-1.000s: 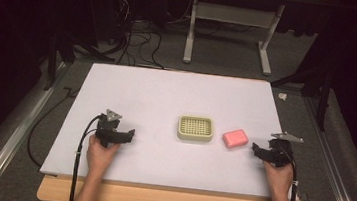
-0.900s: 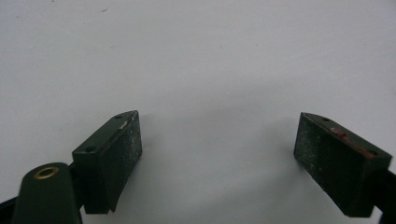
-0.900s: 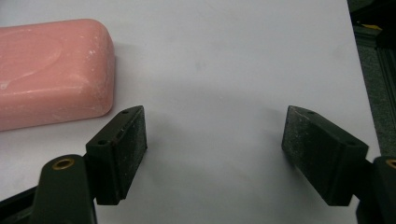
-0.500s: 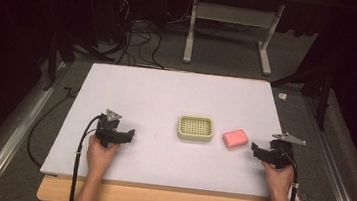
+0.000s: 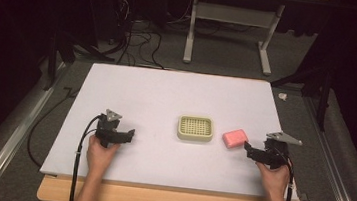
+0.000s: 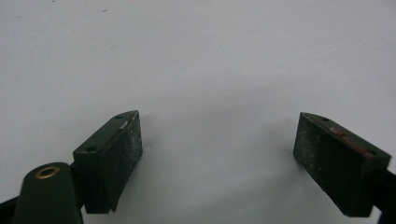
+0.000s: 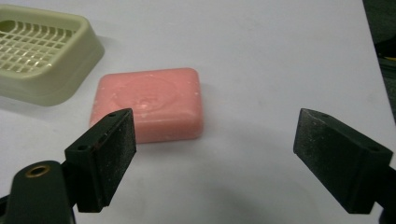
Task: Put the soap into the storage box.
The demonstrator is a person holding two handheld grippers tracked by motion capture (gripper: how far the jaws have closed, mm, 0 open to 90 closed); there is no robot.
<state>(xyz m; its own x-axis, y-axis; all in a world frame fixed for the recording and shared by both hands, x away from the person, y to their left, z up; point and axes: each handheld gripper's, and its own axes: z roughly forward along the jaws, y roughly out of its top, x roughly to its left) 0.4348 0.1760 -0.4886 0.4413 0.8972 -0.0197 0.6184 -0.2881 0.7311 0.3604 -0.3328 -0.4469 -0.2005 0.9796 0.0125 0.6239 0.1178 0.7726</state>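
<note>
Rounded pink soap bar (image 7: 148, 103) with faint embossed face and pale flecks lay flat just ahead of the wide-spread right gripper (image 7: 215, 158), beside a pale green slotted plastic soap dish (image 7: 42, 51), left gripper (image 6: 219, 154) likewise gaped wide over bare white table (image 6: 196, 56).

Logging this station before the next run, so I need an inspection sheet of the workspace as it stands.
Surface: white tabletop, flat, no spills seen.
Job's things: pink soap bar lying flat just right of the pale green slotted soap dish, apart from it; dish empty.
Clutter: nothing seen.
Grippers: left gripper open over bare table; right gripper open, near the soap.
Cables: black cable trails from left gripper.
Surroundings: dark floor, cable tangle, metal stand.
</note>
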